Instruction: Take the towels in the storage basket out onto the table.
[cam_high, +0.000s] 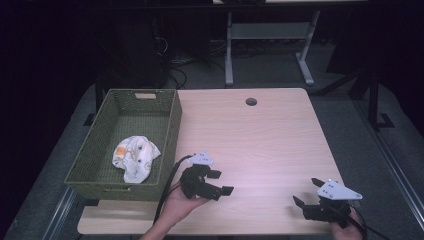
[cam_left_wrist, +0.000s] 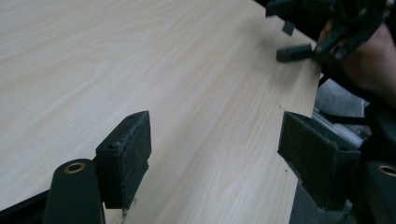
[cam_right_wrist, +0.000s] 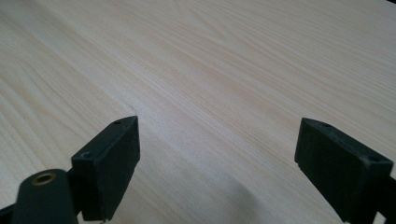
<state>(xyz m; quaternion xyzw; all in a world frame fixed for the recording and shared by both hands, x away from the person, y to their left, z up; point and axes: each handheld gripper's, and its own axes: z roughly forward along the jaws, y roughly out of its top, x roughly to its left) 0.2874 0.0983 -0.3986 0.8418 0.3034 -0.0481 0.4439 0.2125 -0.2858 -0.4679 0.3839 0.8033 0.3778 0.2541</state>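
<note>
I see a green woven basket (cam_high: 170, 131) at the far-left part of the table (cam_high: 260, 135), hanging a little past the table's left edge. One thing lies in it: a crumpled white cloth (cam_high: 135, 157) with orange and small dark markings, resting on the basket floor toward the near end, close to the right wall.

My left gripper (cam_high: 221, 181) sits just to the right of the basket's near-right corner, low over the wood, jaws pointing right and spread apart with nothing between them. The cloth lies to the left of it and slightly farther, with the basket wall between the two; they are near but not touching.

In the left gripper view, both padded jaws frame bare wood, and the right gripper (cam_left_wrist: 299, 39) shows at the top right, over the table's edge.

My right gripper (cam_high: 307, 192) is at the near-right of the table, well apart from the basket, jaws released and empty, pointing left over bare wood
</note>
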